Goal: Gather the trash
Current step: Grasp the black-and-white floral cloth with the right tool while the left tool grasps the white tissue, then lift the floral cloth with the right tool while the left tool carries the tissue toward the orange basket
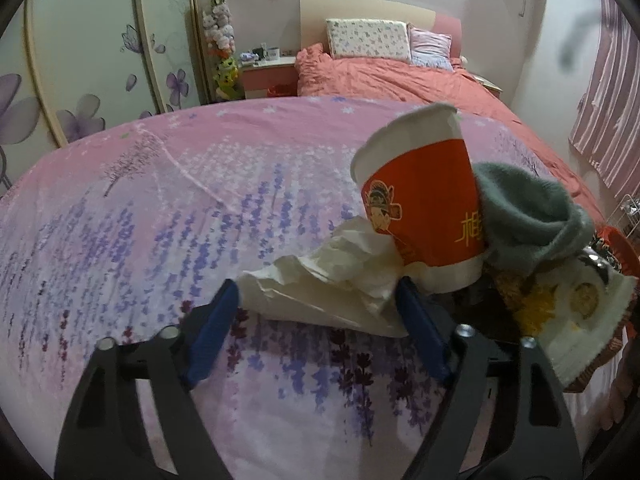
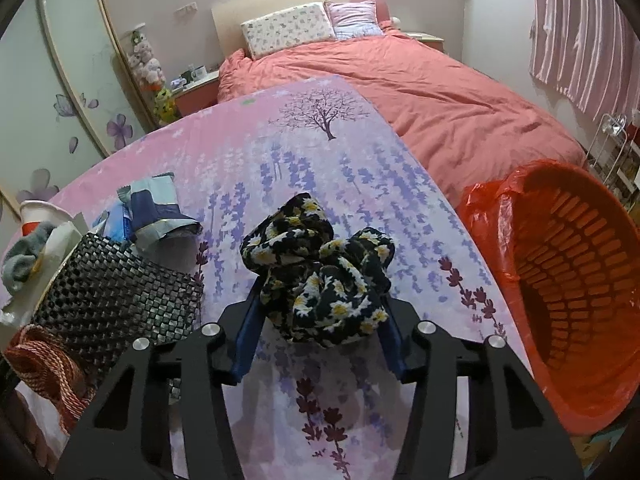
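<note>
In the left wrist view a crumpled white tissue (image 1: 332, 284) lies on the pink lavender-print cloth (image 1: 160, 220), between the blue pads of my left gripper (image 1: 320, 304), whose jaws stand wide and do not visibly press it. A red and white paper cup (image 1: 420, 200) tilts just behind it, with a grey sock (image 1: 528, 220) against it. In the right wrist view my right gripper (image 2: 320, 308) is shut on a black daisy-print cloth (image 2: 320, 272) above the table. An orange basket (image 2: 576, 280) with a red bag liner stands at the right.
A black woven bag (image 2: 116, 292) with snack wrappers (image 2: 156, 216) sits at the table's left. The cup also shows in the right wrist view (image 2: 36, 216). More wrappers (image 1: 576, 304) lie right of the cup. A bed with a pink duvet (image 2: 440, 92) lies behind the table.
</note>
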Action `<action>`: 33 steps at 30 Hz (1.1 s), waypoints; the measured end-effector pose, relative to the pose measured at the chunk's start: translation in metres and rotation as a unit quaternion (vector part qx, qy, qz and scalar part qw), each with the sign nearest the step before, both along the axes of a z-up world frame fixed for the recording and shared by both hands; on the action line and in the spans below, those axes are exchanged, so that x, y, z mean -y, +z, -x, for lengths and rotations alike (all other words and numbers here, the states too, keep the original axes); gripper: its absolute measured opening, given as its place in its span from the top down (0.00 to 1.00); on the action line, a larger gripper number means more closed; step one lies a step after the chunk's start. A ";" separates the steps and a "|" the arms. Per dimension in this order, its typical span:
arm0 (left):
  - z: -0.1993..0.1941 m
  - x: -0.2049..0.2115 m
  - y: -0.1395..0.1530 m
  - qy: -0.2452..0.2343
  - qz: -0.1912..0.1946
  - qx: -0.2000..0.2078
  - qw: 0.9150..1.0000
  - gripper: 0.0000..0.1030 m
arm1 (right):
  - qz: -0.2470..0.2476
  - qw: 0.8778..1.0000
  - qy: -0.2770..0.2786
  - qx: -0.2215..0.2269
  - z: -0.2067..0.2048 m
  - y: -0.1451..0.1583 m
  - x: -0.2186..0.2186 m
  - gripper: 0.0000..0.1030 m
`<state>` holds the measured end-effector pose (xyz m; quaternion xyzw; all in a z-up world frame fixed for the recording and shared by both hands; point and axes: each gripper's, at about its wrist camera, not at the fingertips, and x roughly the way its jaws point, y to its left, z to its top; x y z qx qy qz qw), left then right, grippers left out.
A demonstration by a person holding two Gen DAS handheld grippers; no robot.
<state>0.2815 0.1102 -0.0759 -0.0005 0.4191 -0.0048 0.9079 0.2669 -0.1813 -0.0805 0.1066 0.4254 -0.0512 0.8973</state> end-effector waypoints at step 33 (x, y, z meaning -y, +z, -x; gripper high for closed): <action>0.016 -0.049 0.000 0.012 0.014 0.013 1.000 0.45 | 0.007 1.000 0.011 0.006 0.005 -0.001 -0.012 0.77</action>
